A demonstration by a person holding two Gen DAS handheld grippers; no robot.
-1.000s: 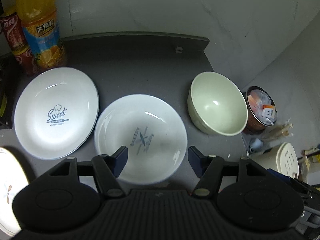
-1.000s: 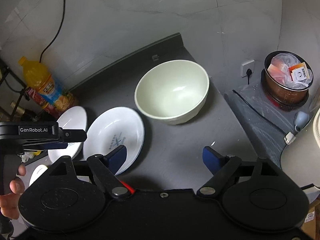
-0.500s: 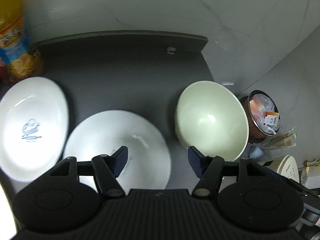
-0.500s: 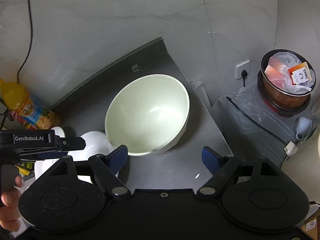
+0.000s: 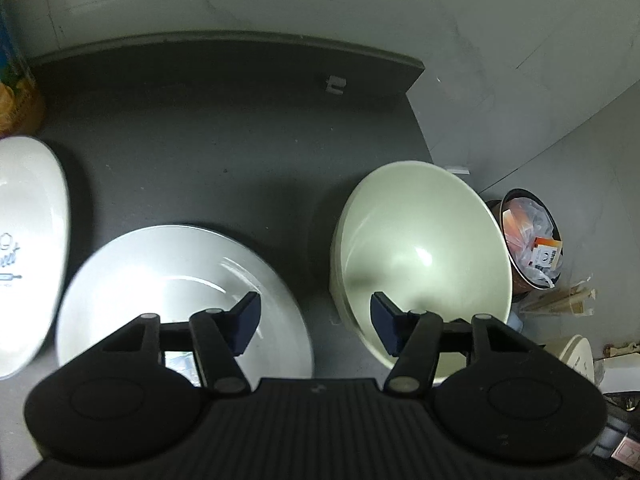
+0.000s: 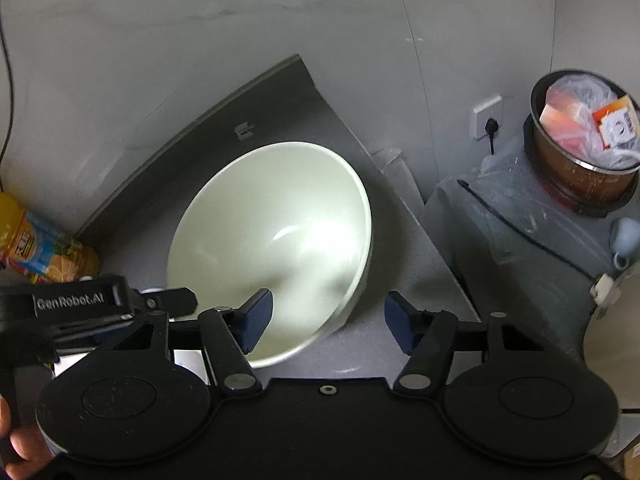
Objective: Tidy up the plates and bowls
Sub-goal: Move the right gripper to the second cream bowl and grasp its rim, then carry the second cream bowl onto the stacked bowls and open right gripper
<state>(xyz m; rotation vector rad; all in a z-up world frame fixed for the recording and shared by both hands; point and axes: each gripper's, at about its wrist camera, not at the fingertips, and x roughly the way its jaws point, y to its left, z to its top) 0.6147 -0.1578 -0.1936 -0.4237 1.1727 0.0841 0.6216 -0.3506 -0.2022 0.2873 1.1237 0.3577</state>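
A pale green bowl [image 5: 424, 256] [image 6: 272, 240] sits near the right end of the dark counter [image 5: 200, 140]. My left gripper [image 5: 316, 326] is open, its right finger over the bowl's near left rim and its left finger over a white plate [image 5: 180, 292]. A second white plate with blue print [image 5: 28, 240] lies at the far left. My right gripper [image 6: 328, 320] is open and straddles the bowl's near right rim, left finger inside the bowl, right finger outside. The left gripper's body [image 6: 96, 304] shows at the left of the right wrist view.
An orange juice bottle [image 6: 44, 244] stands at the counter's back left. Beyond the counter's right edge a brown bin [image 6: 580, 152] with rubbish sits lower down, with a wall socket [image 6: 488, 116] and cable beside it. A hand [image 6: 20, 444] holds the left gripper.
Both grippers have moved right and closer to the green bowl, which now looks larger. The printed plate has slid toward the left edge of the left wrist view. Jaws stayed open.
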